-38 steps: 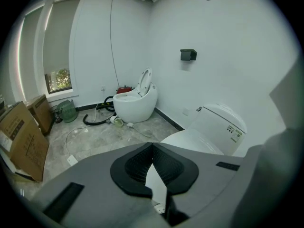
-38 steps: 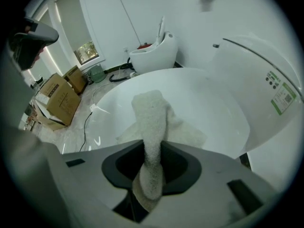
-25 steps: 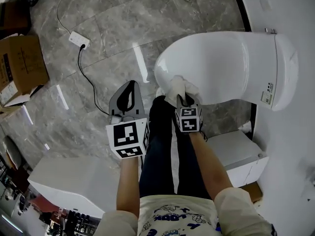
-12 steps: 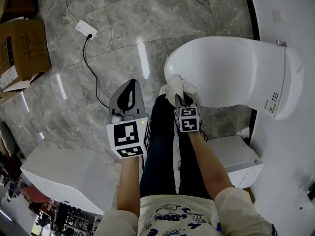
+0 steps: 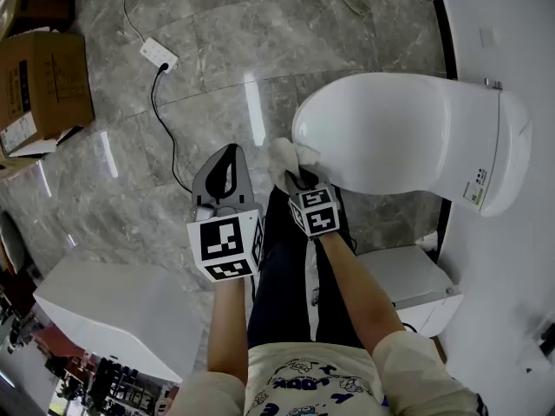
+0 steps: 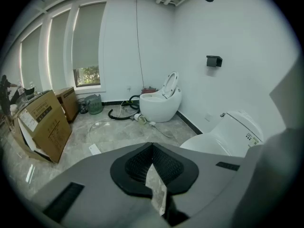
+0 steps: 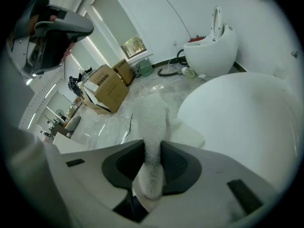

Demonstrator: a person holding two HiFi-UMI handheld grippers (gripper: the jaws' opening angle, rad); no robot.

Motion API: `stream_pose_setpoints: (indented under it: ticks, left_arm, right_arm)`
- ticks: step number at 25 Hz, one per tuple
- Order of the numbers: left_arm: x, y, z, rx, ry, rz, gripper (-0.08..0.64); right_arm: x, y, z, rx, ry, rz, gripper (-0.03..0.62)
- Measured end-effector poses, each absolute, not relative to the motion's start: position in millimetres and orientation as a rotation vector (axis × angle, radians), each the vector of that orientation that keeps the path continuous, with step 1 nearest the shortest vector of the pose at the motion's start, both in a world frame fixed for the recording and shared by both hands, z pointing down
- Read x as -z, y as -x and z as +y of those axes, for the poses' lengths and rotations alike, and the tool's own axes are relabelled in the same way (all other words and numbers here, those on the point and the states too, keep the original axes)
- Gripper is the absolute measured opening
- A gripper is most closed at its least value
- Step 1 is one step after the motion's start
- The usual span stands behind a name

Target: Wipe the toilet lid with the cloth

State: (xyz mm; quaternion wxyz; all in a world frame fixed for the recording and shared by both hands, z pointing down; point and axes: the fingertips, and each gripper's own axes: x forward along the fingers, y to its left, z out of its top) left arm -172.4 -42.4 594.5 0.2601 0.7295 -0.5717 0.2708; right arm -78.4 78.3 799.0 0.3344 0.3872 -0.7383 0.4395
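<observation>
Right tongs [image 5: 299,178] clamp a bunched white cloth [image 5: 284,154] at the front edge of the toilet's lid [image 5: 390,133], which is down. I hold the cloth by one end so the loose part sticks out past the jaws and can be dragged across the lid. In the right gripper view it stands just beside the lid's rim, and I cannot tell whether it touches. Nearly all of the lid, back toward the hinge end, lies beyond the cloth, so I judge most of the wiping is yet to do.

Left tongs [image 5: 231,156] are closed with nothing between the jaws. I hold them off the toilet's front over bare floor, clear of the work, since one cloth needs one tool.

My legs [image 5: 286,267] stand right before the toilet's front. A white box [image 5: 416,276] sits near the toilet on my side, by the wall. A cardboard box [image 5: 39,85] stands well away from the toilet's front, and a power strip [image 5: 159,55] trails its cord over the floor between that box and the toilet. A second toilet [image 6: 161,101], lid raised, stands far beyond. Nothing lies on the lid. Only its curve and the wall close behind the toilet look likely to cramp a long stroke.
</observation>
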Motion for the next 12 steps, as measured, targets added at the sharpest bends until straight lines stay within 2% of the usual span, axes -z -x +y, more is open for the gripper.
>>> stream_pose_setpoints:
  ticks: [5,12]
  left_arm:
    - [-568,180,-50,-0.702,-1.972,-1.593,0.003]
    - [-493,181,-68,-0.609,-1.993,-1.673,0.003]
  right_arm:
    - [-743,96,46,-1.108,-1.037,-2.063,0.091]
    - [-613,72,-22,-0.912,-1.198,-2.223,0.091]
